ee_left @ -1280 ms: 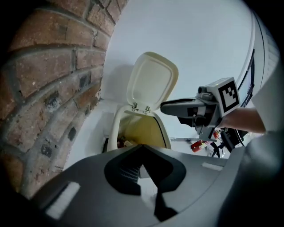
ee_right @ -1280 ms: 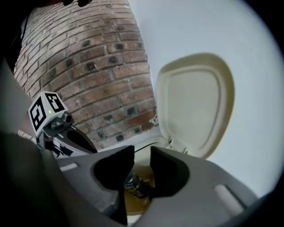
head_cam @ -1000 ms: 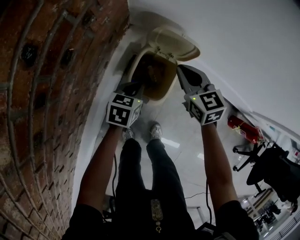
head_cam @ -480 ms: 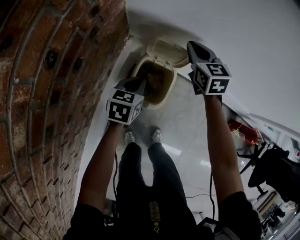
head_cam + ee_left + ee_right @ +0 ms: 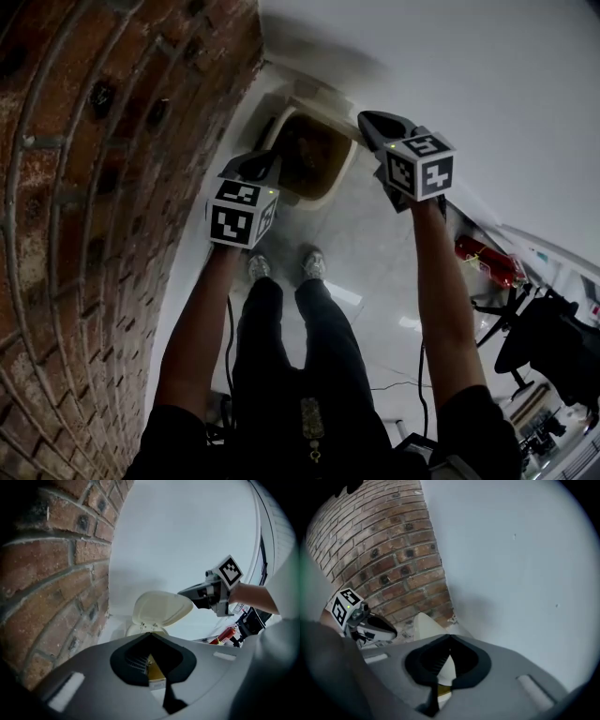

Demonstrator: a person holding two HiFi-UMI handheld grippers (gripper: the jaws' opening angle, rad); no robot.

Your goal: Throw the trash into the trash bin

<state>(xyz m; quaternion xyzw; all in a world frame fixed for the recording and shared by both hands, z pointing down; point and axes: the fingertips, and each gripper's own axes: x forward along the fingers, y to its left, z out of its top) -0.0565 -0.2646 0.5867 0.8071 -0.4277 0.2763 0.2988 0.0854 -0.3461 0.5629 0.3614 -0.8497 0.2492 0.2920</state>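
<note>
Both jaw pairs pressed together, empty: left gripper (image 5: 267, 161) beside trash bin (image 5: 323, 195), right gripper (image 5: 367, 118) by its raised lid (image 5: 161, 609), perhaps to tip it shut.

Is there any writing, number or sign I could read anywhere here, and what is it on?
No readable text anywhere.
Left gripper and right gripper: their cubes bear black-and-white square patterns, not words.
Fire extinguisher: any label is too small to read.
Trash bin: no print seen.
</note>
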